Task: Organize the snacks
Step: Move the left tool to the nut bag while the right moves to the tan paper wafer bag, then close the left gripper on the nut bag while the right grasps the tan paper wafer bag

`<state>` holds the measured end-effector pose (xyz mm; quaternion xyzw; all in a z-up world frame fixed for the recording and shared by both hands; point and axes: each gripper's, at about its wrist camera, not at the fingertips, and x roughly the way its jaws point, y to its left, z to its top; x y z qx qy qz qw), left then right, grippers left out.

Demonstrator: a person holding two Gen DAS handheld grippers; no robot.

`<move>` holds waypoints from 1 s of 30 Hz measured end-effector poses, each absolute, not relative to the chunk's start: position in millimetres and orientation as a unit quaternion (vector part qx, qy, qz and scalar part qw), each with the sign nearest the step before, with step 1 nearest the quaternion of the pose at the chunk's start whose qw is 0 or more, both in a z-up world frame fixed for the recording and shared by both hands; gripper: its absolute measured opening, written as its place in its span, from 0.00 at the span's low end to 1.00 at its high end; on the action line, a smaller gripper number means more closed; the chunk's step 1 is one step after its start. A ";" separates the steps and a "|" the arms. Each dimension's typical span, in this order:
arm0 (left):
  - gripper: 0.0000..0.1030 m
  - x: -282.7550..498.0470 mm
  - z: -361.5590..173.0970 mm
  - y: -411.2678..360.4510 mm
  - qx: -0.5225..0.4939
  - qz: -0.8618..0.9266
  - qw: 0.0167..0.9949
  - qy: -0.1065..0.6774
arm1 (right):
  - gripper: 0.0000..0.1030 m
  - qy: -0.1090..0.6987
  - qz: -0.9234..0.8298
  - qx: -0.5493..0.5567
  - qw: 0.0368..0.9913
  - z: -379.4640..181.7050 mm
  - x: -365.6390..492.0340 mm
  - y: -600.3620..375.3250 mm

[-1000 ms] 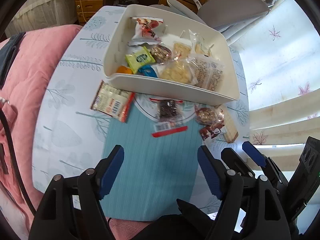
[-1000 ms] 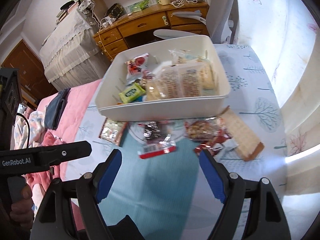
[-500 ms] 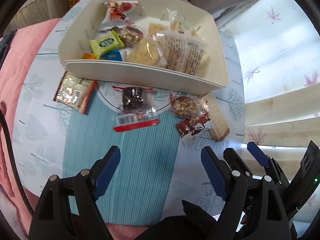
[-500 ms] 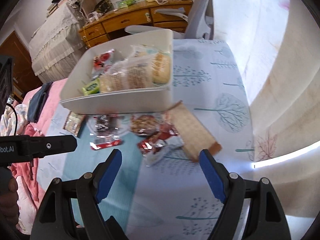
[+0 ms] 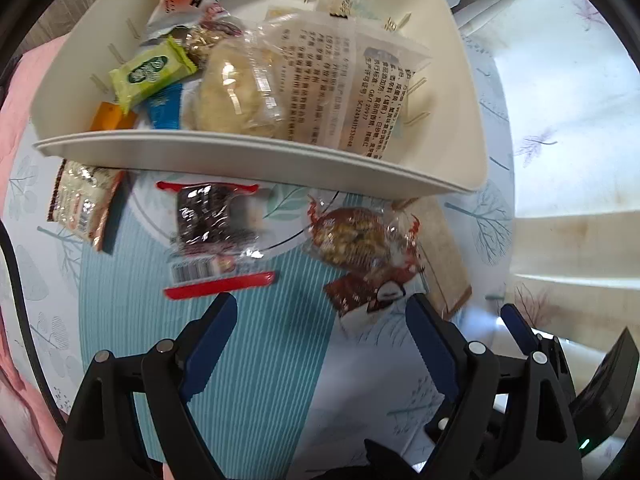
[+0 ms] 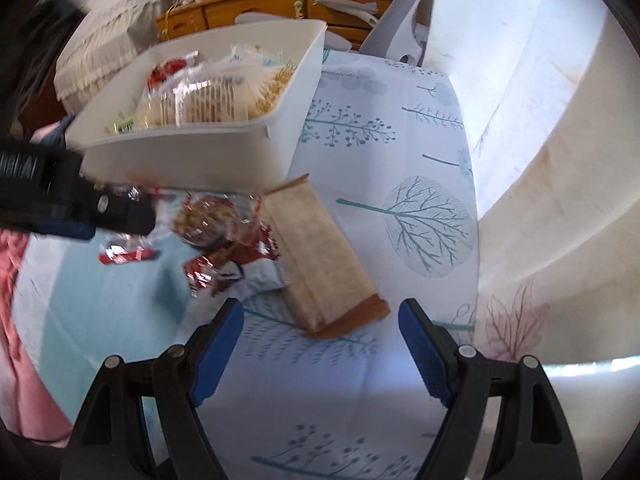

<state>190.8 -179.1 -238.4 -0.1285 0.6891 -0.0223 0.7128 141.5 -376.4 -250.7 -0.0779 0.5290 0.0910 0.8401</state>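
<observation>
A white bin (image 5: pixel 260 152) on the tablecloth holds several snacks, among them a green pack (image 5: pixel 152 72) and a clear bread pack (image 5: pixel 320 80). In front of it lie a dark brownie pack (image 5: pixel 208 224), a clear-wrapped nut snack (image 5: pixel 352 236), a small red pack (image 5: pixel 364 296), a brown cracker pack (image 5: pixel 444 248) and a silver-brown pack (image 5: pixel 80 204). My left gripper (image 5: pixel 320 308) hovers over them, its jaws opening with nothing between them. My right gripper (image 6: pixel 320 312) stands open just before the near end of the cracker pack (image 6: pixel 320 256), without touching it. The bin (image 6: pixel 224 152) sits behind.
A teal striped placemat (image 5: pixel 240 340) lies under the loose snacks. A pink blanket (image 5: pixel 16 92) borders the table at left and a pale curtain (image 6: pixel 560 160) at right. A wooden desk (image 6: pixel 256 8) and a grey chair (image 6: pixel 400 20) stand beyond the bin.
Both grippers came down and closer to the loose snacks. The left jaws spread wider. The right view swung right, from the brownie pack to the cracker pack.
</observation>
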 end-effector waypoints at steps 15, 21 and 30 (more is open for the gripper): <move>0.84 220.6 -280.2 -202.9 -0.127 0.011 0.696 0.707 | 0.78 0.536 0.143 -0.131 0.822 -286.3 165.4 -380.2; 0.84 233.5 -292.1 -206.9 -0.130 0.015 0.695 0.707 | 0.78 0.540 0.162 -0.139 0.814 -296.0 177.5 -371.3; 0.83 247.6 -303.6 -207.5 -0.127 0.016 0.691 0.711 | 0.78 0.544 0.174 -0.123 0.811 -301.4 188.9 -369.3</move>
